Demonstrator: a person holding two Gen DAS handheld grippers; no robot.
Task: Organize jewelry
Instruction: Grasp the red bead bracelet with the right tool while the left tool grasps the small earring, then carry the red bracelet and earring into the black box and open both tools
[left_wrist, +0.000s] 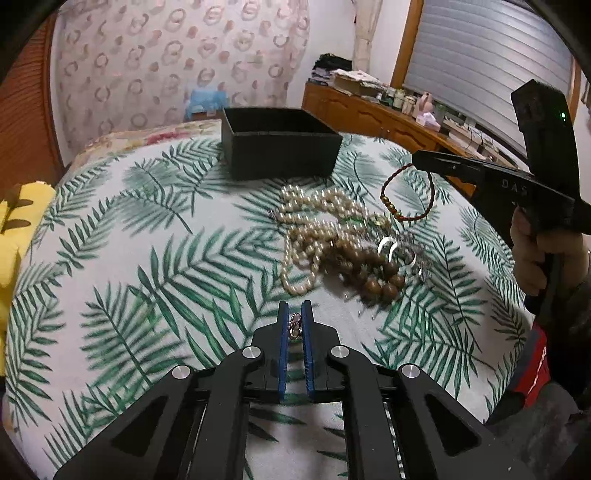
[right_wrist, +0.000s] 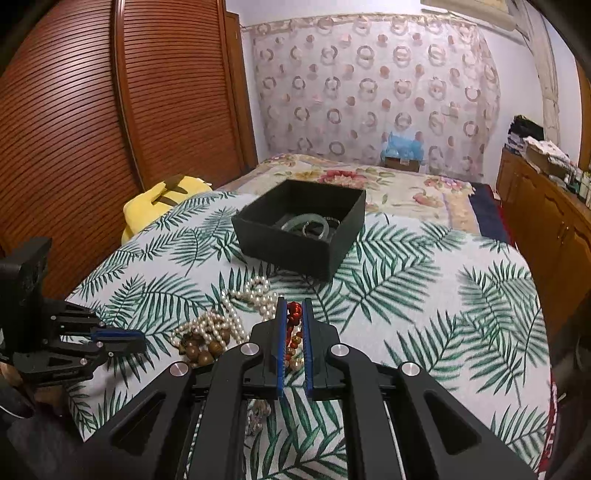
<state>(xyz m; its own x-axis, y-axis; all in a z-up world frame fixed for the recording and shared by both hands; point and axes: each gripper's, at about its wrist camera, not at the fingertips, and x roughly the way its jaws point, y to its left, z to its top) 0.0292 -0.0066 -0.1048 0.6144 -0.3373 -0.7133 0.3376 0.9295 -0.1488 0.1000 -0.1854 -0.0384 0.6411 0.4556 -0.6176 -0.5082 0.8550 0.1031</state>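
Left tool (left_wrist: 295, 325) clenched on a small ring (left_wrist: 295, 329) with a dark stone, low over the palm-leaf bedspread (left_wrist: 147, 258). Right tool (right_wrist: 294, 325) clamped on a red cord bracelet (left_wrist: 406, 195), which dangles in a loop over the jewelry pile. Pile at 1 o'clock of left tool: pearl strands (left_wrist: 314, 229), wooden bead bracelet (left_wrist: 369, 273), silver pieces (left_wrist: 402, 254). Open black box (right_wrist: 303, 232) at 12 o'clock, beyond the pile; a pale green bangle (right_wrist: 304, 223) lies inside.
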